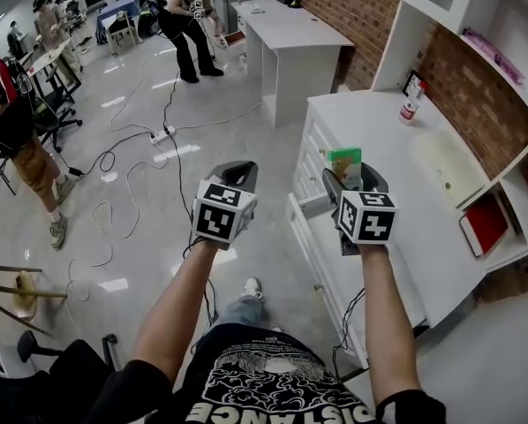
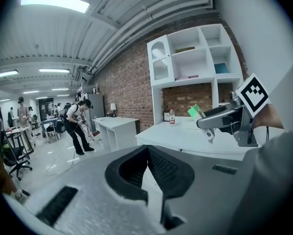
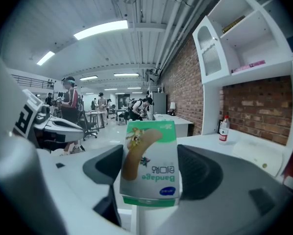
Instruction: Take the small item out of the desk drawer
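My right gripper (image 1: 348, 178) is shut on a small green and white bandage box (image 1: 344, 163), held upright above the front edge of the white desk (image 1: 379, 140). In the right gripper view the bandage box (image 3: 149, 165) fills the gap between the two dark pads (image 3: 198, 173), its print upside down. Just below and left of that gripper, the desk's top drawer (image 1: 310, 207) stands pulled out. My left gripper (image 1: 237, 173) hovers over the floor left of the desk with its jaws together and nothing in them. The left gripper view shows its fingers (image 2: 158, 168) meeting at the tips, and the bandage box (image 2: 194, 111) off to the right.
A small bottle (image 1: 411, 102) with a red label stands at the desk's back, by a brick wall and white shelves. A red book (image 1: 486, 223) lies in a lower shelf bay. Another white desk (image 1: 286, 29) stands farther off. Cables (image 1: 132, 148) trail over the floor; a person (image 1: 189, 16) bends over there.
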Demonstrator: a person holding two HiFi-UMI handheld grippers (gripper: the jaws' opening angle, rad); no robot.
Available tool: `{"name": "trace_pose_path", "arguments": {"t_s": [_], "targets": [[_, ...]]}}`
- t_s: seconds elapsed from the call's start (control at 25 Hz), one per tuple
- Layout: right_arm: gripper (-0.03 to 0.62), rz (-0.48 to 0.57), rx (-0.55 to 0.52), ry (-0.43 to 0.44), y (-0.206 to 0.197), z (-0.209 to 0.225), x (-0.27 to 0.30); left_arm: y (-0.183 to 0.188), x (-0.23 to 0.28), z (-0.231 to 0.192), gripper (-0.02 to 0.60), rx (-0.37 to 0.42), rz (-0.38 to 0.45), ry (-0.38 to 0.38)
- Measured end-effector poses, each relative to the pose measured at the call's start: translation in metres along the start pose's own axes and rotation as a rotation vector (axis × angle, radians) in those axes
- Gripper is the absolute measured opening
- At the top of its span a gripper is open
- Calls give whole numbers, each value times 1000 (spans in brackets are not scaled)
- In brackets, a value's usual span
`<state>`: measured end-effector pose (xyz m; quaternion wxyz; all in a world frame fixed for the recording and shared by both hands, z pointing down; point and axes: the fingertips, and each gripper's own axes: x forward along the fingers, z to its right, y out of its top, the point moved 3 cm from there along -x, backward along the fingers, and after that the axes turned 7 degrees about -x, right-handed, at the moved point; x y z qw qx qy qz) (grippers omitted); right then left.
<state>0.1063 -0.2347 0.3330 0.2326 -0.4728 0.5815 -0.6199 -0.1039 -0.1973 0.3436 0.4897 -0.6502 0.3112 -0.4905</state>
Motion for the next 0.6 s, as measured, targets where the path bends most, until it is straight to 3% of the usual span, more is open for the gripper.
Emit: {"name": "trace_pose_path", "arguments": {"t_s": [0.6], "targets": [[348,4,11,-9,-1,4,-9,-3,4,9,6,3,-4,-13]]}}
